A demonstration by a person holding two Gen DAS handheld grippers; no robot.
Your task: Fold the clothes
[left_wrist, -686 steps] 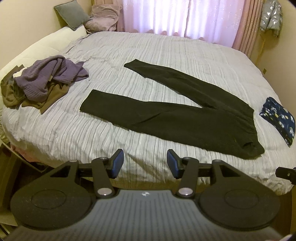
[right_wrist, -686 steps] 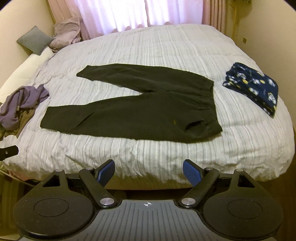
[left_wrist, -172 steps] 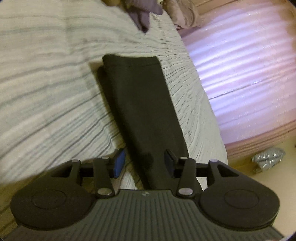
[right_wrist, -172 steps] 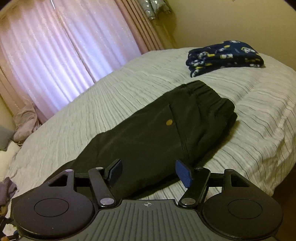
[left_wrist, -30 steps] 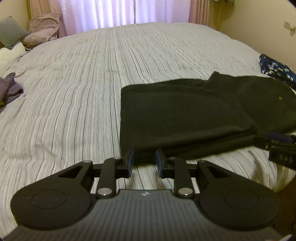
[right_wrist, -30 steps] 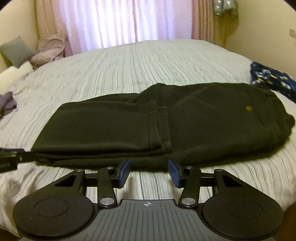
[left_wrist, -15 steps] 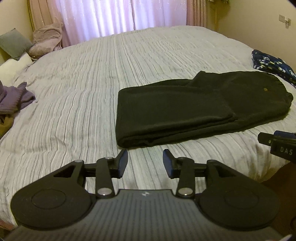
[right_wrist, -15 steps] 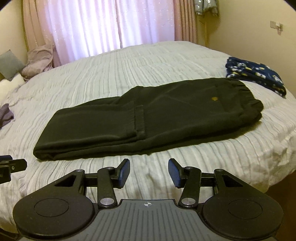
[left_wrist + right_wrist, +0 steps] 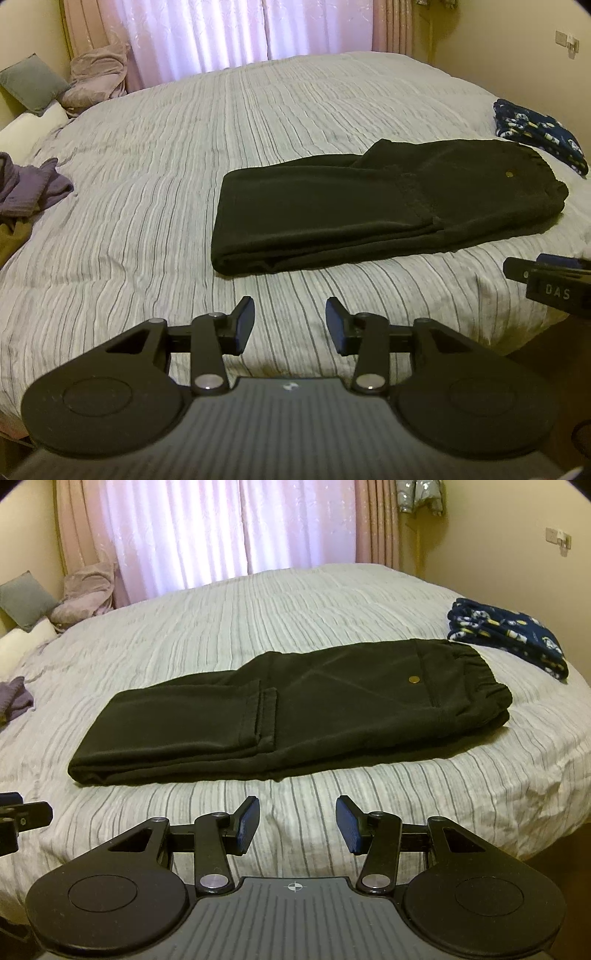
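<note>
A pair of black trousers [image 9: 369, 206] [image 9: 295, 709] lies folded lengthwise and in half on the striped bed cover [image 9: 147, 184], with the leg cuffs laid over the thigh area and the waistband to the right. My left gripper [image 9: 290, 325] hovers open over the bed's near edge, short of the folded left end, with nothing between its fingers. My right gripper [image 9: 297, 823] is also open and empty, back from the trousers' near edge. The tip of each gripper shows at the side of the other's view.
A folded navy patterned garment [image 9: 535, 133] [image 9: 506, 635] sits at the bed's right edge. A purple garment [image 9: 26, 188] lies in a heap at the left. Pillows and a pink blanket [image 9: 96, 74] are at the far left, by the curtains.
Both grippers have drawn back from the trousers and risen a little, so the whole garment now shows. The left jaws have spread wider than a second ago.
</note>
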